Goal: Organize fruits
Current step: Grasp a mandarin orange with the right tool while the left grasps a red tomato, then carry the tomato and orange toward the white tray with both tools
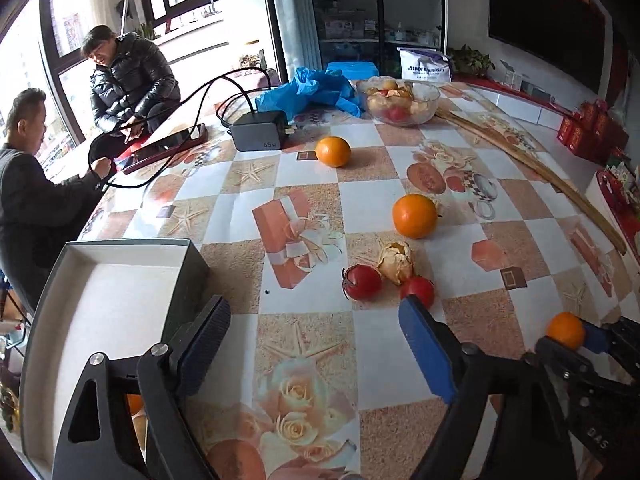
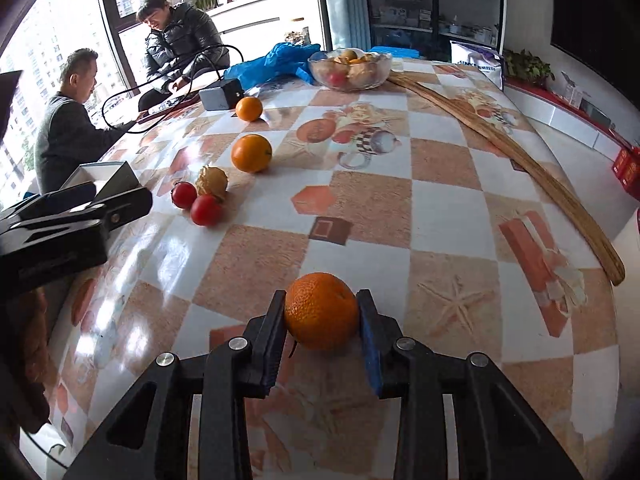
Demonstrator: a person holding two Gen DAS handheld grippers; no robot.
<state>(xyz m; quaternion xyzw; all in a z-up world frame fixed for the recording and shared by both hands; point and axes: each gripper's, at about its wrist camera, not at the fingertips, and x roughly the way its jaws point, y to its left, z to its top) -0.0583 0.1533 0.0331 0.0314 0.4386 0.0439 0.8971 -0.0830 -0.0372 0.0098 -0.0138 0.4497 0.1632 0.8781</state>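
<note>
Over the glossy checked tablecloth [image 1: 304, 168], my left gripper [image 1: 316, 344] hangs with jaws apart and empty beside a white-lined box [image 1: 120, 280]; two smooth oranges, two shiny tomatoes [image 1: 362, 282] and a papery dried husk [image 1: 396, 262] lie loose, so sorting looks barely begun. From my right wrist, my right gripper [image 2: 322, 330] clamps a dimpled mandarin [image 2: 322, 310] sitting on the table.

Home: patterned dining table [image 2: 440, 184], window [image 2: 48, 40]
</note>
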